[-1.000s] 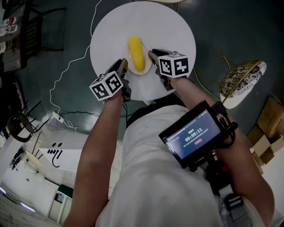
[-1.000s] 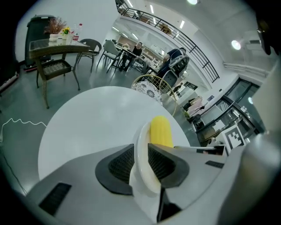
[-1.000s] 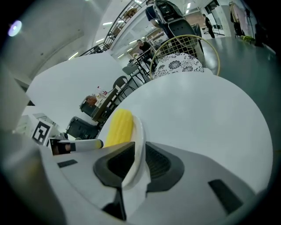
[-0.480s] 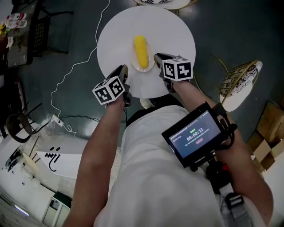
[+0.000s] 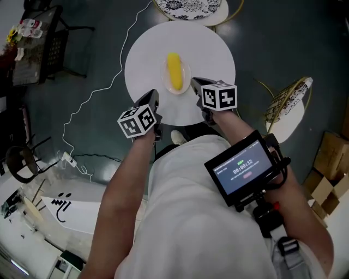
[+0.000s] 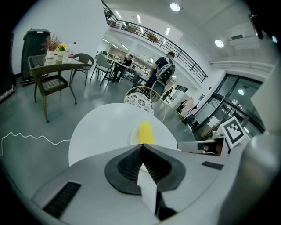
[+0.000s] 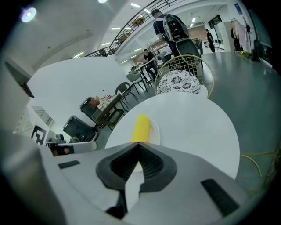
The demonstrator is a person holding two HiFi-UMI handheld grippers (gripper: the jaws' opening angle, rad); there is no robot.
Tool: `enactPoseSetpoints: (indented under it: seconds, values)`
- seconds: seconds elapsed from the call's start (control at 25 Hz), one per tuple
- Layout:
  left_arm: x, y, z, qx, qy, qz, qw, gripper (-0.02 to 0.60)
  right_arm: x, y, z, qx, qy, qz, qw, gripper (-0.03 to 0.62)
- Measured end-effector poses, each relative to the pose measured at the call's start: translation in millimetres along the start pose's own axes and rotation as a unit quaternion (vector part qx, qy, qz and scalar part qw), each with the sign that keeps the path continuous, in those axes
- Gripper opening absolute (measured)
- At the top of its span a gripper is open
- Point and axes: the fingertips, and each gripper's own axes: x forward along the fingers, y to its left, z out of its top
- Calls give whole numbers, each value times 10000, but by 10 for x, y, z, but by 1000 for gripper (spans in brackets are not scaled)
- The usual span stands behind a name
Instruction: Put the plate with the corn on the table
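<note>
A yellow corn cob (image 5: 174, 71) lies on a small white plate (image 5: 184, 82) resting on the round white table (image 5: 210, 49). My left gripper (image 5: 154, 98) hangs shut and empty at the table's near left edge, clear of the plate. Just off the plate's near right side is my right gripper (image 5: 194, 85), also shut with nothing in it. In the left gripper view the corn (image 6: 145, 132) and plate (image 6: 133, 137) show just past the shut jaws. The right gripper view shows the corn (image 7: 141, 127) on its plate (image 7: 155, 132) beyond the shut jaws.
A wire chair with a patterned cushion (image 5: 188, 8) stands behind the table, another wire chair (image 5: 289, 103) to the right. A white cable (image 5: 92, 98) trails over the dark floor at left. A dark side table (image 5: 32, 43) stands far left, and people sit in the distance (image 6: 127, 61).
Both grippers have drawn back from the plate's sides toward the person. The plate with the corn stays on the table.
</note>
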Motion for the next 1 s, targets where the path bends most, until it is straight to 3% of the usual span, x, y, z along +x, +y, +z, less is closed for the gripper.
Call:
enactPoseSetpoints:
  seconds: [0.28,0.48,1.0]
  values:
    - [-73,-78,129,182,-205,-254,9993,8,-6,78,132,-192,-144,36,9997,8]
    - [-518,-302,68,393,-407,-412,9975,8,-432,327,33,-333,-354,109,9988,8]
    - [-1066,-535,229,628,-1017,-700,9904,8,-1017,599,190,-594,-1022,496,9917,8]
